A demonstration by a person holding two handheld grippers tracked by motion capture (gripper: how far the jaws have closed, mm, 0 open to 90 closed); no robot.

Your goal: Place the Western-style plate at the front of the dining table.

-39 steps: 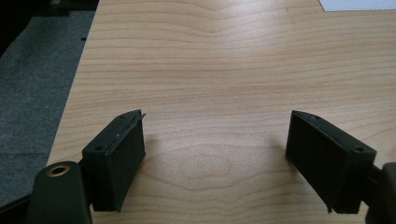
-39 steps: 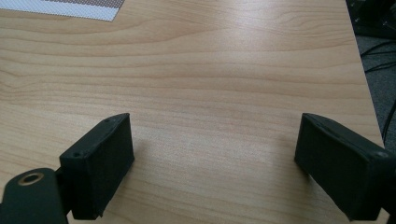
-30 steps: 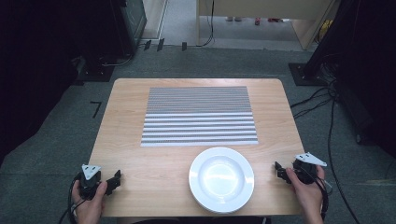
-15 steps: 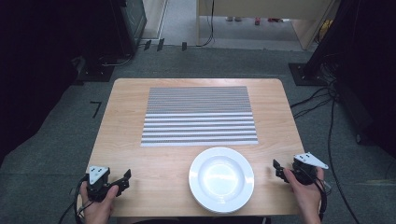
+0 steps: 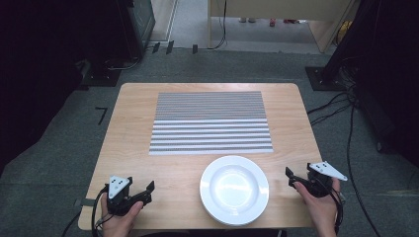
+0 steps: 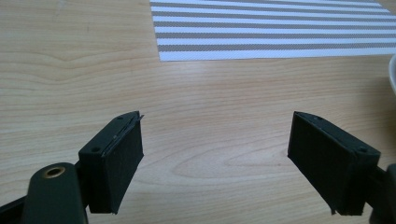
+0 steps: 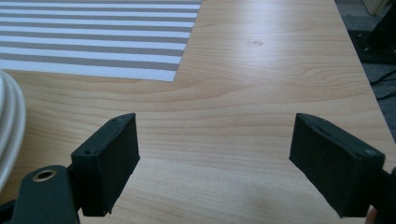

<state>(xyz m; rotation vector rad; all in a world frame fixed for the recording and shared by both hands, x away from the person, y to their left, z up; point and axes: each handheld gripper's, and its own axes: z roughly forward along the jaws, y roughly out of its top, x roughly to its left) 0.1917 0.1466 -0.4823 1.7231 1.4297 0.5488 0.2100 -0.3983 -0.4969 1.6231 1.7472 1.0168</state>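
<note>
A white plate [image 5: 234, 189] sits near the table's front edge, right of centre; its rim [image 7: 9, 126] looks layered, like a stack. Behind it a grey-and-white striped placemat [image 5: 211, 122] lies flat. My left gripper [image 5: 140, 184] is held low over the front left corner, left of the plate, open with nothing between its jaws. In the left gripper view the left gripper [image 6: 215, 154] points over bare wood toward the placemat [image 6: 271, 28]. My right gripper [image 5: 292, 178] is just right of the plate, open and holding nothing. The right gripper [image 7: 215, 158] faces bare wood.
The wooden table [image 5: 133, 143] stands on grey carpet. Cables [image 5: 353, 128] trail on the floor to the right, and dark equipment stands at the back left and right. Bare wood flanks the placemat on both sides.
My left gripper has moved right and slightly toward the front edge, from the table's left corner inward. The right gripper has hardly moved. Plate and placemat are unmoved.
</note>
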